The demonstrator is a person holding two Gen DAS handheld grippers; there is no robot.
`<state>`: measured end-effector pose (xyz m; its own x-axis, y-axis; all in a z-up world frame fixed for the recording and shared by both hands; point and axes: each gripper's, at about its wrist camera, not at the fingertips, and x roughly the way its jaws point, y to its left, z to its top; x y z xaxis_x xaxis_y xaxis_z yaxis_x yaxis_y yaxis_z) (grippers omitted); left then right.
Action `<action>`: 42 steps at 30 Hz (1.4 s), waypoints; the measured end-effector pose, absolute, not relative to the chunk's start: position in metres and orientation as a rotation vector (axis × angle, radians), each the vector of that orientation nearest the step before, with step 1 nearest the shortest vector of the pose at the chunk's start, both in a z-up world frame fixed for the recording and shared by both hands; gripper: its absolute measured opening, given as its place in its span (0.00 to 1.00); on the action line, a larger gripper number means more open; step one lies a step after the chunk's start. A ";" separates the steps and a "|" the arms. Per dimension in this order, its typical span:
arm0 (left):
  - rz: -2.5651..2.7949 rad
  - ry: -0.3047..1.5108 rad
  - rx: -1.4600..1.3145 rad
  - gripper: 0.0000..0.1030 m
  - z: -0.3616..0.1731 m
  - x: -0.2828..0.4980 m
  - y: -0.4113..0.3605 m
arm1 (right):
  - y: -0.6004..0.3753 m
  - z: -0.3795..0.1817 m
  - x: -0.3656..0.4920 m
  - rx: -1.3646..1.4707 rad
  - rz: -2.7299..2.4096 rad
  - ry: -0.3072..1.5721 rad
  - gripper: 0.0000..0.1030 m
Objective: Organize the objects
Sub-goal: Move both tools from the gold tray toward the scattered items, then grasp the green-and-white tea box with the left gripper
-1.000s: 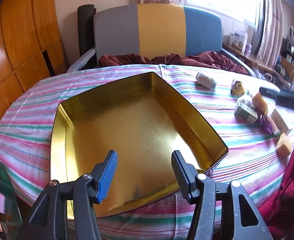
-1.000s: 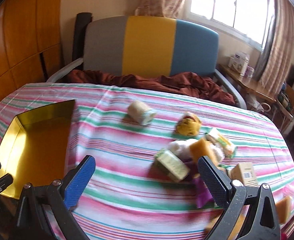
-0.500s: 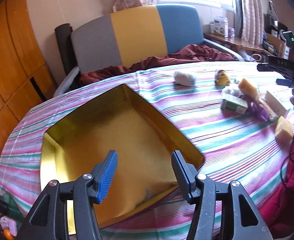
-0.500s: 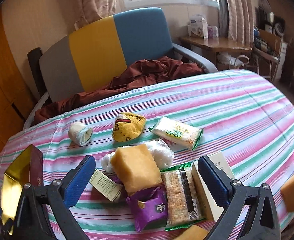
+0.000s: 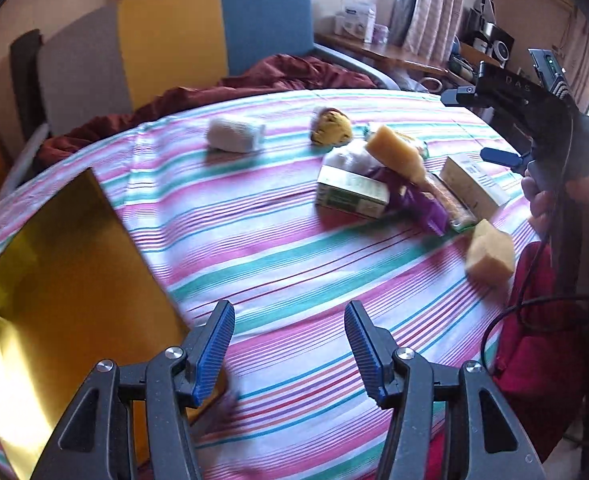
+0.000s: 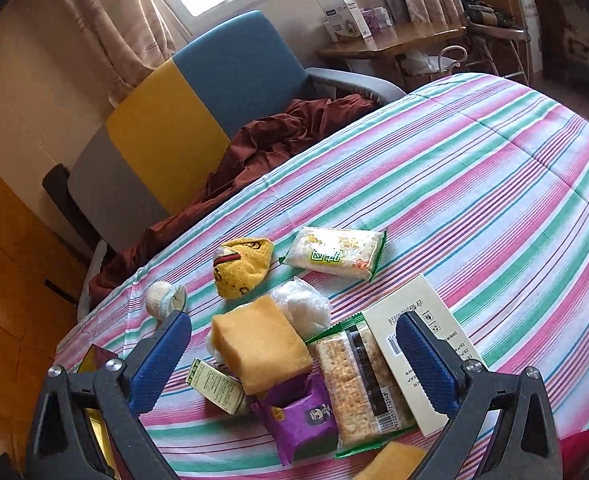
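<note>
At the far left of the left wrist view the gold tin tray (image 5: 54,280) lies on the table's striped cloth (image 5: 294,264), nothing in it. The left gripper (image 5: 290,344) hovers just right of the tray's near corner, jaws partly apart with only cloth between them. Further right lie a white rolled sock (image 5: 236,134) and a yellow pouch (image 5: 331,127), then the heap — a green carton (image 5: 352,197), an orange sponge (image 5: 394,152), a purple packet (image 5: 418,196) and a white box (image 5: 474,184). A second sponge (image 5: 490,254) sits apart near the table's edge.

In the right wrist view the right gripper (image 6: 294,356) stands wide open over that heap, gripping nothing; the sponge (image 6: 260,344), the cracker pack (image 6: 358,376) and the purple packet (image 6: 302,416) show between its pads (image 6: 160,356). A green-and-white snack pack (image 6: 334,252) lies beyond.
</note>
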<state>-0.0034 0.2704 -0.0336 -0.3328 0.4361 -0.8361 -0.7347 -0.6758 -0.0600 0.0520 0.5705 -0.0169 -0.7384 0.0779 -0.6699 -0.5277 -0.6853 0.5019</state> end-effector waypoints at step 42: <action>1.940 0.474 -0.932 0.71 -0.084 0.006 0.331 | 0.571 -0.038 0.034 -1.141 2.532 1.012 1.00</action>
